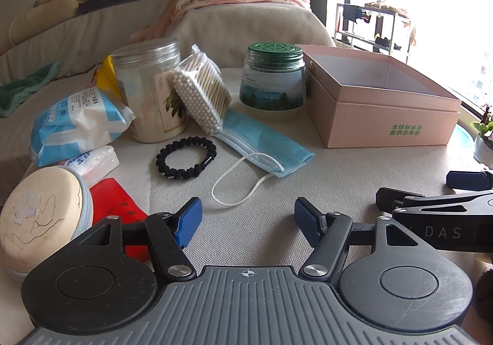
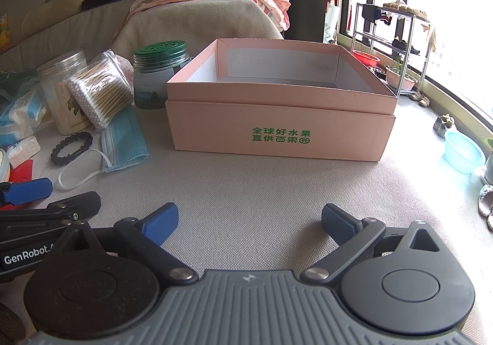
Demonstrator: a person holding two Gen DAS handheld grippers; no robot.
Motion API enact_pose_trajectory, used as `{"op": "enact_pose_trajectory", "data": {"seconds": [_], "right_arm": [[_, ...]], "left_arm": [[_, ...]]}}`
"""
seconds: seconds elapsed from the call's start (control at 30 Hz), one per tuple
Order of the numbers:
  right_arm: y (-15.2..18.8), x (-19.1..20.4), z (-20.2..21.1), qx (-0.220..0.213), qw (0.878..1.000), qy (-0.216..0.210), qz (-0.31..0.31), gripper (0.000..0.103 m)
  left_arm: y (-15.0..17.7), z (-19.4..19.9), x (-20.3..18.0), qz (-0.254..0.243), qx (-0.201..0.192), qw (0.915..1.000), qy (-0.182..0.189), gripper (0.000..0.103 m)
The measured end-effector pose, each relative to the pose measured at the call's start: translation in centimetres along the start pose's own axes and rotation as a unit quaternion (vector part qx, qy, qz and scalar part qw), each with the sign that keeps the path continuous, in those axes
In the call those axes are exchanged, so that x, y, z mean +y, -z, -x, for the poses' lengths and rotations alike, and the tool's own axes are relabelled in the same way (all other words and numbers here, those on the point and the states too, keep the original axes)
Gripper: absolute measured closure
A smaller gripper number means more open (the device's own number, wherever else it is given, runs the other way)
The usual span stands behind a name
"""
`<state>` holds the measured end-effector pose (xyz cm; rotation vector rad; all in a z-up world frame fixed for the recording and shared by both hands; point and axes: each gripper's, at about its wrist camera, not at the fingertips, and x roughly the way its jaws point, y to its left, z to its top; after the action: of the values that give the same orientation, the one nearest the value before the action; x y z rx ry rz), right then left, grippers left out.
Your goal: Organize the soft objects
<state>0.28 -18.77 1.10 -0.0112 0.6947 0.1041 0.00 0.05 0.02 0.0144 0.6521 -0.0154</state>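
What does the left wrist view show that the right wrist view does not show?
Only the left wrist view shows the whole round cream case and the yellow item behind the clear jar. Only the right wrist view shows the turquoise basin and the red basin on the floor. Both show the pink box, the blue mask, the black bracelet, the cotton swabs and the green-lidded jar.

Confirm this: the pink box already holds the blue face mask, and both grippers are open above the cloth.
Not right. The pink box is empty in the right wrist view; the blue face mask lies on the cloth beside the black bracelet. Both the left gripper and the right gripper are open above the cloth.
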Motion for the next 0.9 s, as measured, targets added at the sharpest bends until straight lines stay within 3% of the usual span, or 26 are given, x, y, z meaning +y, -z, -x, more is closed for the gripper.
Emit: {"op": "enact_pose_trajectory", "data": {"seconds": [0.57, 0.67, 0.8, 0.9], "right_arm": [[-0.1, 0.1, -0.1, 0.0, 1.0, 0.0, 0.0, 0.003], [-0.2, -0.1, -0.2, 0.004, 1.0, -0.009, 0.007, 0.003], [-1.5, -0.2, -0.7, 0.038, 0.999, -0.027, 0.02, 0.001], [-1.6, -0.1, -0.9, 0.056, 0.998, -0.019, 0.019, 0.001]], "left_arm": [[0.1, 0.2, 0.4, 0.0, -0.001, 0.9998, 0.021, 0.032], [0.1, 0.4, 1.0, -0.001, 0.001, 0.999, 0.044, 0.033], [-0.3, 1.3, 2.6, -0.008, 0.006, 0.9947, 0.102, 0.034], [-0.8, 3.0, 4.7, -0.023, -0.006, 0.9905, 0.136, 0.034]]}}
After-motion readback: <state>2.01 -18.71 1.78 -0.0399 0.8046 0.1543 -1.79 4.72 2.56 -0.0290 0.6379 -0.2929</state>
